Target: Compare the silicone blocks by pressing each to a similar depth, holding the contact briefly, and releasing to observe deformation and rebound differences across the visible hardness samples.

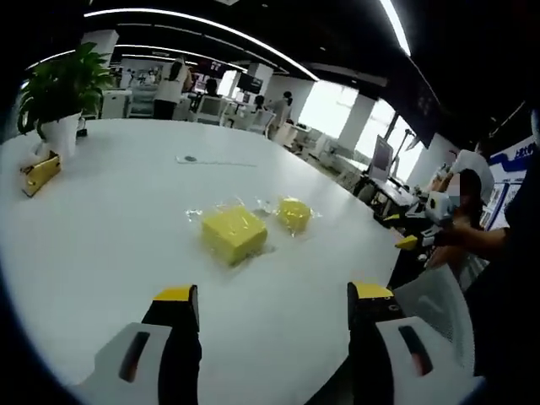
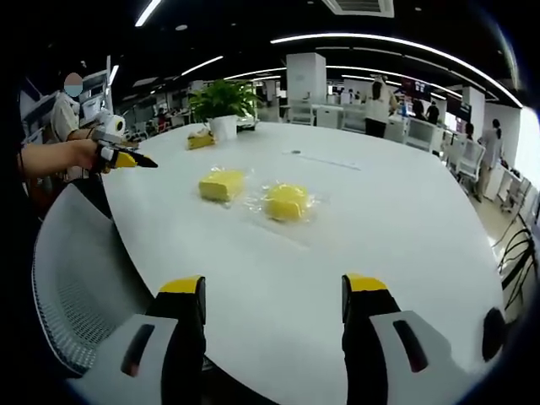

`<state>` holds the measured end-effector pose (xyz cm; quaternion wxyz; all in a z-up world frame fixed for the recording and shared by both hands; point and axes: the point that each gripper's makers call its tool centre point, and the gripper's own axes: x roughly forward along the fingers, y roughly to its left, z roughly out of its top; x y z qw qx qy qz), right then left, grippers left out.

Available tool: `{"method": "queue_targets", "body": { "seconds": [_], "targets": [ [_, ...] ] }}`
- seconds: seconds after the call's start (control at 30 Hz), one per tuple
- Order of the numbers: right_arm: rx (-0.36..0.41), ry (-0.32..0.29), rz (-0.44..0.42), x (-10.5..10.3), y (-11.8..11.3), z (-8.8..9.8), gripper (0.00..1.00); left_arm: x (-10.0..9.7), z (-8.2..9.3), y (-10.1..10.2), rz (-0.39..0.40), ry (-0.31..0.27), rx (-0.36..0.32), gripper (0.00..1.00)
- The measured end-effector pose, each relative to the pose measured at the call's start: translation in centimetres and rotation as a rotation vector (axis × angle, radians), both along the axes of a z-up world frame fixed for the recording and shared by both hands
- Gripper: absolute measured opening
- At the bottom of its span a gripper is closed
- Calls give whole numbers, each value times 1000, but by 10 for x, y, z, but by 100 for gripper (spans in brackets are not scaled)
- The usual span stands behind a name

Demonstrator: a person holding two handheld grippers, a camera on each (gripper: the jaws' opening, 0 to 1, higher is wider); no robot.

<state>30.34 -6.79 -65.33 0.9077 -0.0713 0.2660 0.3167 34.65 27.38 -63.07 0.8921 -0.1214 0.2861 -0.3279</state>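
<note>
Two soft, light yellow blocks, a square block [image 1: 234,234] and a round block [image 1: 294,214], lie in slippery wrap mid-surface [image 1: 126,194]; both grippers, left gripper [image 1: 274,305] and right gripper [image 2: 274,297], hang open, best pressing top centres.

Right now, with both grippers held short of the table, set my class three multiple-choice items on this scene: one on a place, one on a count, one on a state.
1. Where does the potted plant stand?
A. on the table's far side, beyond the blocks
B. between the two blocks
C. on the chair

2. How many yellow silicone blocks lie on the white table?
A. one
B. two
C. four

3. How do the right gripper jaws stand?
A. shut on a block
B. shut on nothing
C. open, holding nothing

Key:
1 A, the plant stands behind both blocks.
2 B, a squarish block and a rounder block.
3 C, bare table shows between the jaws.
</note>
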Motion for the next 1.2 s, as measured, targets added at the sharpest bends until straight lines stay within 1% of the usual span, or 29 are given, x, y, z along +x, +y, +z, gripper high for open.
{"method": "queue_targets", "body": {
  "seconds": [0.07, 0.1, 0.17, 0.27, 0.4, 0.47, 0.5, 0.6, 0.7, 0.73, 0.8, 0.83, 0.93, 1.03, 1.1, 1.13, 1.17, 1.2],
  "targets": [
    [4, -1, -2, 0, 0, 1, 61, 12, -2, 2, 10, 7, 5, 70],
    [5, 0, -2, 0, 0, 1, 61, 20, -4, 4, 19, 15, 18, 69],
    [2, 0, -5, 0, 0, 1, 61, 32, -6, 6, 13, 15, 45, 68],
    [0, 3, -11, -1, -2, 0, 61, 48, -6, 5, 13, 13, 45, 66],
    [-4, 5, -21, -3, -6, -2, 61, 66, -13, 3, 16, 21, 50, 66],
    [-5, 7, -25, -3, -7, -2, 61, 73, -17, 2, 23, 38, 41, 65],
    [-6, 8, -27, -3, -8, -2, 61, 77, -19, 2, 43, 50, 27, 65],
    [-11, 8, -28, -3, -9, -2, 61, 95, -18, -3, 87, 73, -57, 64],
    [-14, 10, -32, -2, -11, -1, 60, 110, -18, -3, 95, 64, -57, 61],
    [-15, 10, -33, -2, -11, -1, 60, 115, -19, -2, 103, 74, -59, 60],
    [-16, 9, -33, -2, -11, -1, 60, 121, -23, -1, 99, 84, -35, 61],
    [-19, 9, -34, -2, -12, -1, 60, 125, -25, -1, 88, 79, -11, 60],
    [-22, 10, -36, -1, -13, 0, 60, 134, -32, 0, 84, 91, 1, 59],
    [-26, 13, -39, 0, -14, 1, 59, 142, -41, 2, 101, 124, -1, 58],
    [-27, 10, -42, 1, -15, 2, 59, 144, -49, 1, 95, 144, -5, 57],
    [-26, 9, -44, 1, -15, 3, 59, 144, -53, 2, 90, 160, -6, 56],
    [-27, 8, -47, 1, -16, 4, 59, 143, -59, 0, 86, 195, -21, 54],
    [-27, 8, -50, 1, -17, 4, 58, 143, -63, 0, 83, 207, -24, 53]
  ]
}}
